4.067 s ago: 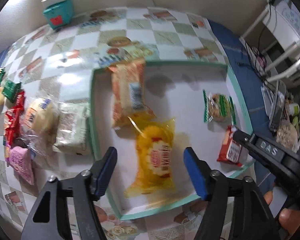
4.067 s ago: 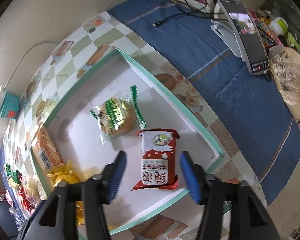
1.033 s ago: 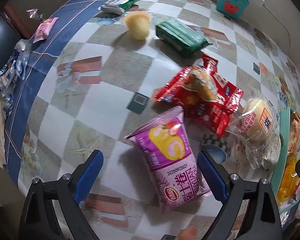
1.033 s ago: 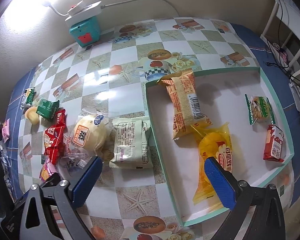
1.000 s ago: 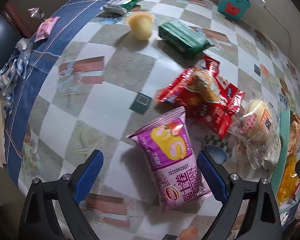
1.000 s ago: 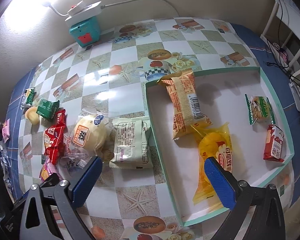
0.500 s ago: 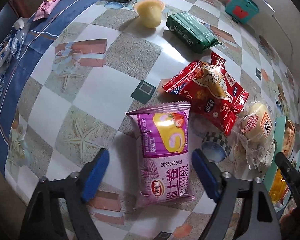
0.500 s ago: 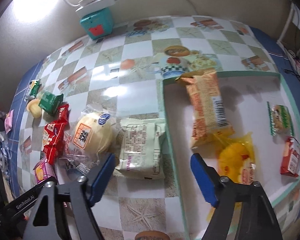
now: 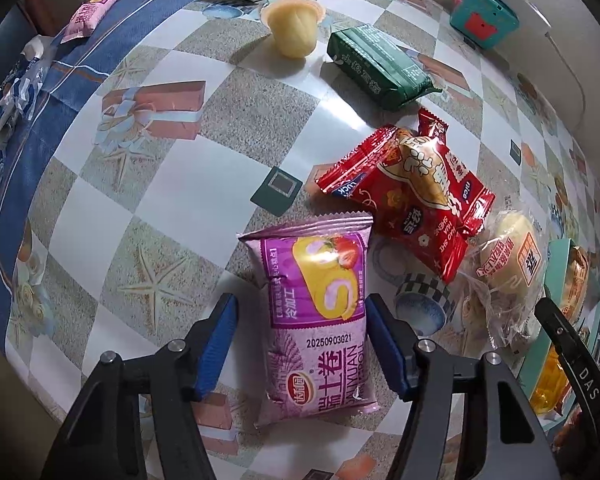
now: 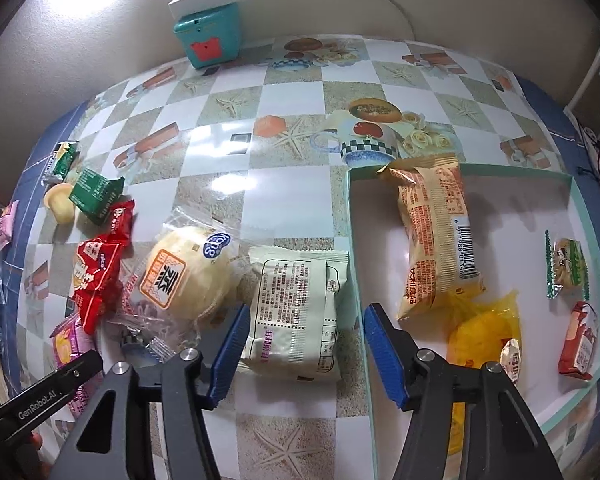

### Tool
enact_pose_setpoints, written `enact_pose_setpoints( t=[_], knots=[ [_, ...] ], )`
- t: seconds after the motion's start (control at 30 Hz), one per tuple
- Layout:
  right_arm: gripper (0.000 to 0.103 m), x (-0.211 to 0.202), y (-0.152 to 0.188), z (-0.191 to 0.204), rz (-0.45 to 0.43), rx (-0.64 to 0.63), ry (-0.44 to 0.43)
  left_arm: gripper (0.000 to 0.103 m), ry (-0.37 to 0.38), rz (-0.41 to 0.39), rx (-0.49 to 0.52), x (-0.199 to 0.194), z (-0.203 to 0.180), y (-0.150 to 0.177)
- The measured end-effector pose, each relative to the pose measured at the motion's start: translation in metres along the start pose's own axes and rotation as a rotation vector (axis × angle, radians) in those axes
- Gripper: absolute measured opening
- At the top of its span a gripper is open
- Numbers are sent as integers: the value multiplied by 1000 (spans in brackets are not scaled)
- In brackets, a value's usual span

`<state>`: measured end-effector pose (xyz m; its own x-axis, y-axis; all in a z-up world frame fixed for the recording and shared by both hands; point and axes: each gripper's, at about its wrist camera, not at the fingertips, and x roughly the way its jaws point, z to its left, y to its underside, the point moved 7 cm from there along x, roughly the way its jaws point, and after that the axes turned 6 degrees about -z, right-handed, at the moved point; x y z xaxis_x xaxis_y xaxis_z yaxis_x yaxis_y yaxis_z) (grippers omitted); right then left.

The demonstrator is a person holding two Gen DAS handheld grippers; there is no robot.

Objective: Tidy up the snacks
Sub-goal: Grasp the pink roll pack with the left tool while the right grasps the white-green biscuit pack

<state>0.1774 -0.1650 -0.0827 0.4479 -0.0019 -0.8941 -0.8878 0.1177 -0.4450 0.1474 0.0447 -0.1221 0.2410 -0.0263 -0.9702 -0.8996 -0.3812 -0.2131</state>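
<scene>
A pink roll-cake packet [image 9: 316, 320] lies flat on the checked tablecloth. My left gripper [image 9: 302, 344] points straight down over it with its jaws closing; the packet sits between them, with a gap still showing on the left side. A cream-white packet [image 10: 296, 312] lies just left of the teal-rimmed white tray [image 10: 572, 184]. My right gripper [image 10: 306, 352] straddles that packet, also closing, and its pads do not press it. In the tray lie an orange packet [image 10: 436, 248], a yellow one [image 10: 484, 332], a small green one [image 10: 568, 264] and a small red one [image 10: 580, 340].
Red packets [image 9: 412, 200], a bun in a clear bag [image 9: 508, 272], a green packet [image 9: 380, 68] and a jelly cup [image 9: 292, 32] crowd the cloth beyond the pink packet. A teal box [image 10: 208, 36] stands by the wall. Small snacks lie on the blue cloth [image 9: 60, 80].
Both grippers have sunk toward the table and their jaws have narrowed. The left one now frames the pink packet closely; the right one has shifted left over the cream packet.
</scene>
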Motion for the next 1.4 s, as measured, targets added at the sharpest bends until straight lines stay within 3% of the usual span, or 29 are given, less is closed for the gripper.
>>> enact_pose_setpoints(
  t=[0.1,0.23,0.47,0.8,0.97,1.1,1.3,1.33,1.37,1.4],
  knots=[
    [51,-8,-5,2,-19,6,-28,66,2,-1,-5,-3,3,-2],
    [51,-16,-10,11,-44,-16,-47,66,3,-1,-6,-3,5,-1],
    [51,9,4,9,27,-3,-29,64,4,-3,-8,-2,5,2],
    [51,14,7,11,20,-16,-21,64,-3,-5,-6,-1,4,3],
    [53,14,7,12,30,8,-45,64,-6,-3,1,-1,3,4],
    [62,17,8,11,35,15,-45,64,-7,-2,0,0,2,4],
    [62,24,12,17,43,-8,-18,64,-8,-3,6,1,3,3],
    [61,25,13,18,44,-12,-13,60,-7,-7,4,0,3,3],
    [56,25,13,17,43,-15,-11,45,-5,-13,0,-1,3,2],
    [56,25,13,17,38,-14,-6,44,1,-17,-8,-2,3,2]
  ],
)
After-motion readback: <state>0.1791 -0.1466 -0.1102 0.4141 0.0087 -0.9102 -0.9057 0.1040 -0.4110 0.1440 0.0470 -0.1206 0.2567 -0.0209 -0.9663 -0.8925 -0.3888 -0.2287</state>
